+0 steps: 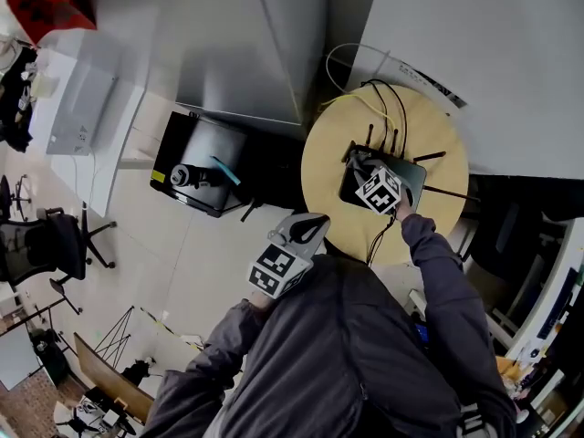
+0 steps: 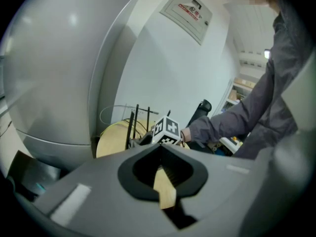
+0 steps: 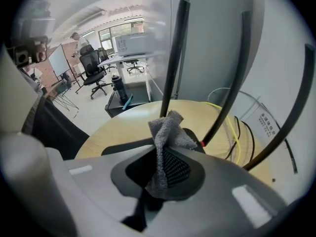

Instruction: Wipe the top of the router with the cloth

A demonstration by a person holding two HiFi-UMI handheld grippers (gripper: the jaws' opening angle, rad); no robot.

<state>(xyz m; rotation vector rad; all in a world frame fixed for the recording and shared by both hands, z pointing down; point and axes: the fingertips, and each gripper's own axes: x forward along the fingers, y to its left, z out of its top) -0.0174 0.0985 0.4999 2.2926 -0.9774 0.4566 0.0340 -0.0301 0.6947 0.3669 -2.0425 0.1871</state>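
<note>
Router (image 1: 412, 173) sits black and flat on the round wooden table (image 1: 333, 149), towards the side nearest the white wall panels. The right gripper (image 1: 379, 188) is directly over its top, jaws clamped on a bunched grey cloth (image 3: 168, 132) whose free end sticks out ahead of them. From here it's hard to say whether the cloth actually presses on the lid. Thin black antennas (image 3: 173, 58) stand upright just beyond the cloth, right in its path. Yellow and black cables (image 1: 365, 103) loop over the table's back edge. The left gripper (image 1: 310, 224) hangs off the table by the person's chest, jaws only a sliver apart, holding nothing. An office chair (image 1: 55, 240) stands well away.
</note>
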